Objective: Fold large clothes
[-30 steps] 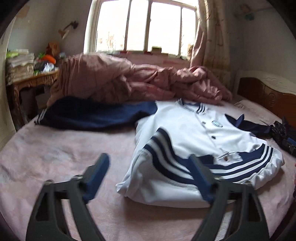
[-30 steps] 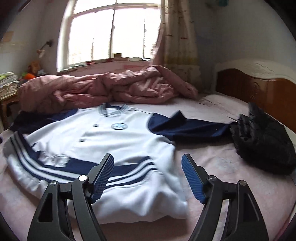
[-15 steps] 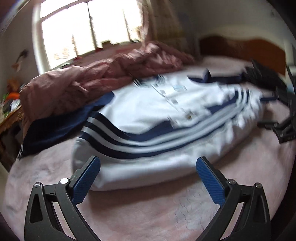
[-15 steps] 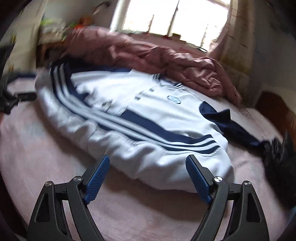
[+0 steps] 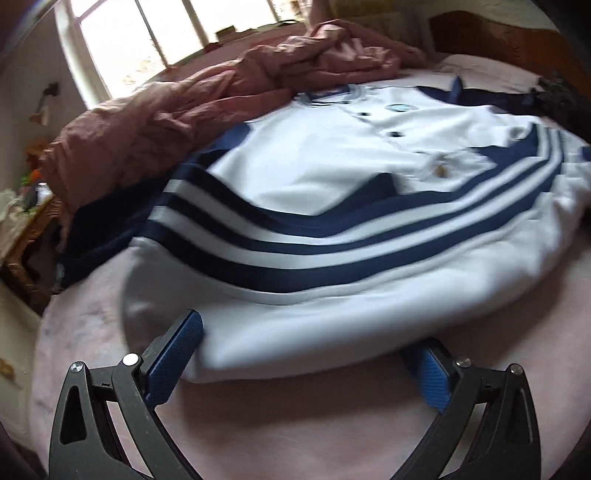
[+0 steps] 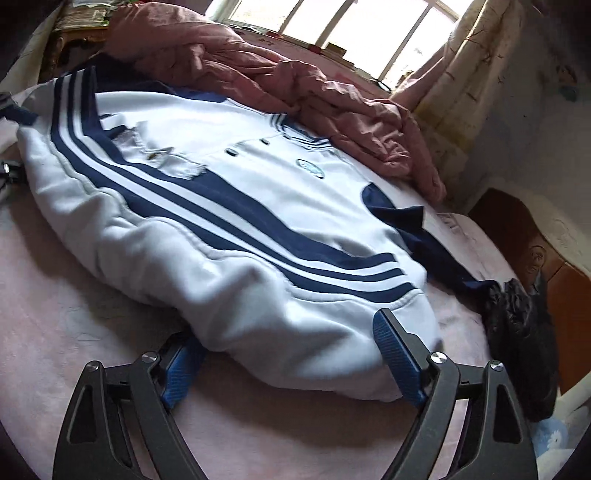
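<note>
A white jacket (image 5: 332, 166) (image 6: 221, 177) with navy stripes, navy sleeves, dark buttons and a round chest badge lies flat, front up, on the pink bed sheet (image 5: 295, 424). My left gripper (image 5: 301, 363) is low over the sheet at the hem's left corner. Its jaws are wide open, the hem's edge lies between them, and the left fingertip (image 5: 181, 343) is right at the fabric. My right gripper (image 6: 290, 360) is at the hem's right corner. It is also wide open, with the thick white hem between its blue pads (image 6: 395, 350), which do not squeeze it.
A crumpled pink quilt (image 5: 221, 103) (image 6: 295, 81) is heaped behind the jacket below the window (image 6: 351, 29). A black padded garment (image 6: 517, 332) lies right of the jacket near the wooden headboard (image 6: 535, 258). A cluttered side table (image 5: 22, 221) stands off the bed's left.
Both grippers have dropped and moved in toward the jacket's hem while rolling. The hem now lies between each pair of fingers. The right jaws stand a little wider.
</note>
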`<action>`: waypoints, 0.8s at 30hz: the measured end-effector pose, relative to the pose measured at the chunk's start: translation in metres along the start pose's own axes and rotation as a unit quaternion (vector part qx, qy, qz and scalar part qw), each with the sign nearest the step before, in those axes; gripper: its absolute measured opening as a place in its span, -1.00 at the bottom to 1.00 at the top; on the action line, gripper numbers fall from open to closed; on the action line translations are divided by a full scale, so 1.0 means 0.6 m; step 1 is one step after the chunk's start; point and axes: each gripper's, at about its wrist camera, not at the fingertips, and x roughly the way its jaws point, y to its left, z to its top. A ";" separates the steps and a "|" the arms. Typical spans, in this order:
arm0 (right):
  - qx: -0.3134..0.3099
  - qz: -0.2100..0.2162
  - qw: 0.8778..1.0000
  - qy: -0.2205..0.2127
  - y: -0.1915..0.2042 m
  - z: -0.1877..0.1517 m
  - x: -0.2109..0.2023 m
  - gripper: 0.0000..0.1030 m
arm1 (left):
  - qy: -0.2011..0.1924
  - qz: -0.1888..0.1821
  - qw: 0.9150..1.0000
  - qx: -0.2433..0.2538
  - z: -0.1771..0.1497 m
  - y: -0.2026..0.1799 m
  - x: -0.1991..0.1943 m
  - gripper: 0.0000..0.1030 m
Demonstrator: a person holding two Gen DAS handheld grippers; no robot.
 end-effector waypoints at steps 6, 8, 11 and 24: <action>0.018 -0.004 0.999 0.043 -0.056 -0.017 0.033 0.71 | 0.008 -0.020 0.999 -0.044 -0.011 0.062 0.023 0.08; 0.006 -0.002 0.999 0.044 -0.062 -0.022 0.044 0.23 | 0.009 -0.027 0.998 -0.050 -0.015 0.066 0.027 -0.26; 0.035 0.029 0.998 0.040 -0.062 -0.016 0.049 -0.35 | -0.002 -0.024 0.998 -0.055 -0.017 0.067 0.021 -0.56; 0.116 0.077 0.990 0.000 -0.109 -0.085 -0.145 -0.51 | -0.045 -0.075 0.990 -0.107 -0.124 0.054 -0.176 -0.66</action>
